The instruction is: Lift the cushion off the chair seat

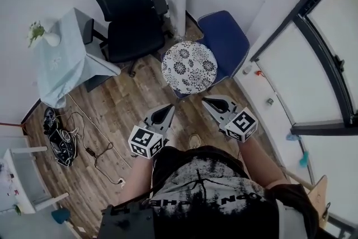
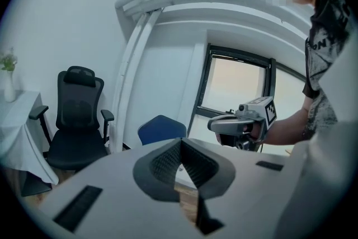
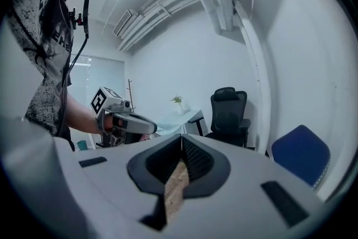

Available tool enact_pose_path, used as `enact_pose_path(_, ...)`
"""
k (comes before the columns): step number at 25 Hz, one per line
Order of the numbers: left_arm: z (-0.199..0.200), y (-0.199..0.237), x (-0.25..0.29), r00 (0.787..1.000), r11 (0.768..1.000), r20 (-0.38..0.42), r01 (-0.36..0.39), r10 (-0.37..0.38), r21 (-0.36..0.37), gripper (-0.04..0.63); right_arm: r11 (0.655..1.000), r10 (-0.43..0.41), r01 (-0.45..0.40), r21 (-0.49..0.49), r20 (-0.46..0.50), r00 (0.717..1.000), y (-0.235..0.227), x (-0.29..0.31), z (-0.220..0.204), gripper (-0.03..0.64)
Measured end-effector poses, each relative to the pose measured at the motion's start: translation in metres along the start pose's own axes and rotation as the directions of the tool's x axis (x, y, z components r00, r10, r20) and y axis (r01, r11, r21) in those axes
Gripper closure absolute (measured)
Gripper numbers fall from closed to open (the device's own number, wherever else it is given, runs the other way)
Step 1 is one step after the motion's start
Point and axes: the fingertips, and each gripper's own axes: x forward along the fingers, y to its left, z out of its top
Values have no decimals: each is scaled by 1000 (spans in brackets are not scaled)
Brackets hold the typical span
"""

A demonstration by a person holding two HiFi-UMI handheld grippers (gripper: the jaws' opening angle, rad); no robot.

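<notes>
A round white cushion with a black flower print (image 1: 189, 66) lies on the seat of a blue chair (image 1: 226, 39); the chair's back also shows in the left gripper view (image 2: 161, 129) and the right gripper view (image 3: 299, 157). My left gripper (image 1: 168, 111) and right gripper (image 1: 206, 101) hover side by side above the wooden floor, short of the cushion and pointing toward it. Both are shut with nothing between the fingertips (image 2: 180, 143) (image 3: 182, 137). Each gripper view shows the other gripper held in a hand (image 2: 246, 120) (image 3: 120, 120).
A black office chair (image 1: 126, 14) stands left of the blue chair. A table under a pale blue cloth (image 1: 67, 59) carries a vase with a plant (image 1: 42, 35). Cables and dark gear (image 1: 61, 137) lie on the floor at left. A window wall (image 1: 313, 64) runs along the right.
</notes>
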Motion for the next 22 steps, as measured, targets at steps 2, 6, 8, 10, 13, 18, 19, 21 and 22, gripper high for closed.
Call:
enact_pose_path(2, -2, 6, 3, 1000, 1000, -7, -6, 6, -5, 581, 1000, 10, -10, -1, -2, 1000, -6, 8, 2, 600)
enact_pose_path(6, -1, 26, 12, 1000, 1000, -7, -10, 10, -21, 581, 1000, 19, -20, -14, -18, 1000, -16, 26, 6, 600)
enact_pose_path(8, 1, 38, 17, 1000, 1000, -7, -2, 2, -25, 581, 1000, 13, -13, -14, -25, 1000, -22, 36, 7, 600)
enact_pose_path(10, 4, 53, 22, 1000, 1000, -7, 11, -11, -23, 581, 1000, -1, 0, -17, -30, 1000, -28, 48, 9, 600)
enact_pose_path(13, 14, 80, 32, 999, 999, -4, 43, -43, -8, 581, 999, -36, 36, -27, -32, 999, -42, 70, 16, 600)
enact_pose_path(18, 35, 130, 50, 995, 994, -14, 103, -102, 23, 581, 995, -103, 103, -12, -26, 994, -68, 112, 27, 600)
enact_pose_path(19, 39, 140, 54, 993, 993, -19, 115, -115, 29, 581, 993, -119, 119, -5, -24, 993, -74, 120, 28, 600)
enact_pose_path(21, 44, 162, 64, 990, 989, -35, 141, -140, 39, 581, 988, -156, 156, 7, -21, 988, -87, 135, 32, 600)
enact_pose_path(22, 46, 172, 69, 987, 987, -46, 153, -151, 45, 581, 984, -175, 175, 14, -21, 984, -94, 141, 33, 600)
